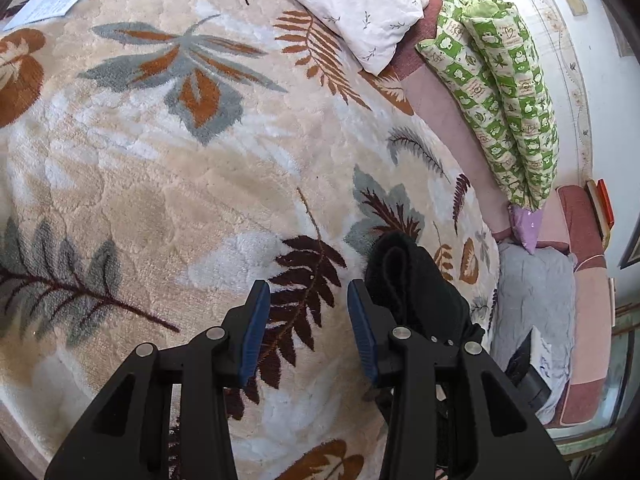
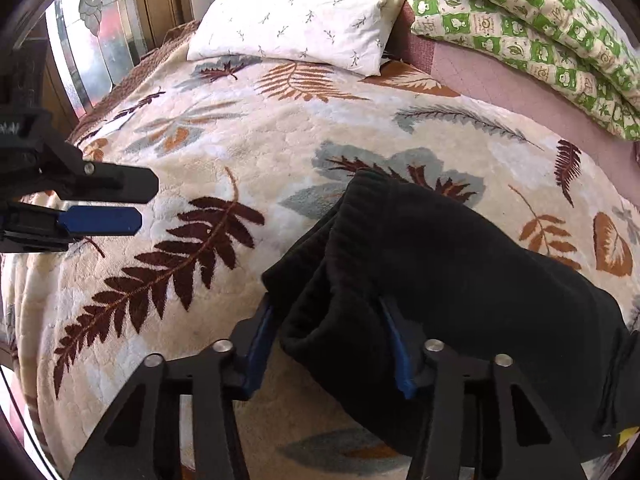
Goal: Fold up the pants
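Note:
Black pants point(image 2: 460, 280) lie bunched and folded over on a cream leaf-patterned blanket point(image 2: 248, 152) on a bed. My right gripper point(image 2: 328, 316) is wide apart, with a thick fold of the pants between its blue pads; the pads touch the cloth on both sides without squeezing it. My left gripper point(image 1: 308, 292) is open and empty above the blanket, with the pants point(image 1: 408, 280) just to its right. The left gripper also shows at the left edge of the right wrist view point(image 2: 120, 200).
A white pillow point(image 2: 296, 20) lies at the head of the bed. A green checked quilt roll point(image 1: 504, 92) lies along the wall side. A grey cloth point(image 1: 532, 292) and a pink mattress edge point(image 1: 440, 104) lie to the right. A white paper point(image 1: 44, 8) lies far left.

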Motion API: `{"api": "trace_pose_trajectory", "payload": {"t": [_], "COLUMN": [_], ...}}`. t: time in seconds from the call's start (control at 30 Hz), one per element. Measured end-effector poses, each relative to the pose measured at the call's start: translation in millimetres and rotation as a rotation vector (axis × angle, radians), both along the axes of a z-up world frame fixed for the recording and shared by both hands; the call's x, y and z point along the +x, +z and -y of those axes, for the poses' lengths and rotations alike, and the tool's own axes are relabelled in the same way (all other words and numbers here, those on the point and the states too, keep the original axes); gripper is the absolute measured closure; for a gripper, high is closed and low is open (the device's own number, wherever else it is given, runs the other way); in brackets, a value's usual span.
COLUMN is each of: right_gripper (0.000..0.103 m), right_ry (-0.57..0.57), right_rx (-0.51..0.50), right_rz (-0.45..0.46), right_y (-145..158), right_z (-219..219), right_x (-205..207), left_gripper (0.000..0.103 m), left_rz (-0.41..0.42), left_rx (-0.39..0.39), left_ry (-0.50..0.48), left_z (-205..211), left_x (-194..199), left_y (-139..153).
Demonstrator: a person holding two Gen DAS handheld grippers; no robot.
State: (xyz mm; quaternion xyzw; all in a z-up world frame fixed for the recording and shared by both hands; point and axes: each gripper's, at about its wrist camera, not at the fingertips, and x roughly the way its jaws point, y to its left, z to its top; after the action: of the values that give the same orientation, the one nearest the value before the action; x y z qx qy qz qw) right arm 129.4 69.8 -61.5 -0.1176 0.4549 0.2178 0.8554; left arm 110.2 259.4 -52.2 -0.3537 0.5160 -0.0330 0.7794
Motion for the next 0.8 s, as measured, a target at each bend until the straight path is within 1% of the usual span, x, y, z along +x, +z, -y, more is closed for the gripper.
{"api": "trace_pose_trajectory", "payload": {"t": [0.03, 0.07, 0.13, 0.37, 0.5, 0.57, 0.6, 0.67, 0.8], "right_gripper": [0.066, 0.069, 0.071, 0.073, 0.073, 0.073, 0.073, 0.073, 0.073], "right_ry": [0.007, 0.013, 0.017, 0.023, 0.023, 0.025, 0.029, 0.033, 0.047], "right_rx": [0.002, 0.009, 0.033, 0.107, 0.15, 0.16, 0.169, 0.189, 0.211], "right_rz": [0.004, 0.008, 0.019, 0.066, 0.081, 0.093, 0.095, 0.098, 0.097], "right_y": [1, 3, 8, 25, 34, 37, 38, 39, 37], "right_z": [1, 2, 6, 25, 36, 40, 42, 45, 50], "right_x": [0, 0, -2, -13, -17, -20, -21, -25, -29], "left_gripper": [0.065, 0.065, 0.065, 0.065, 0.065, 0.065, 0.065, 0.065, 0.065], "left_rz": [0.004, 0.011, 0.021, 0.042, 0.043, 0.034, 0.033, 0.036, 0.053], "left_rx": [0.022, 0.057, 0.099, 0.177, 0.203, 0.197, 0.18, 0.122, -0.027], "left_ry": [-0.001, -0.005, -0.013, -0.045, -0.065, -0.076, -0.085, -0.112, -0.21], "left_z": [2, 6, 12, 34, 44, 47, 49, 52, 63], "left_x": [0, 0, 0, 2, 3, 5, 7, 10, 23], "left_y": [1, 3, 6, 15, 17, 15, 14, 13, 10]}}
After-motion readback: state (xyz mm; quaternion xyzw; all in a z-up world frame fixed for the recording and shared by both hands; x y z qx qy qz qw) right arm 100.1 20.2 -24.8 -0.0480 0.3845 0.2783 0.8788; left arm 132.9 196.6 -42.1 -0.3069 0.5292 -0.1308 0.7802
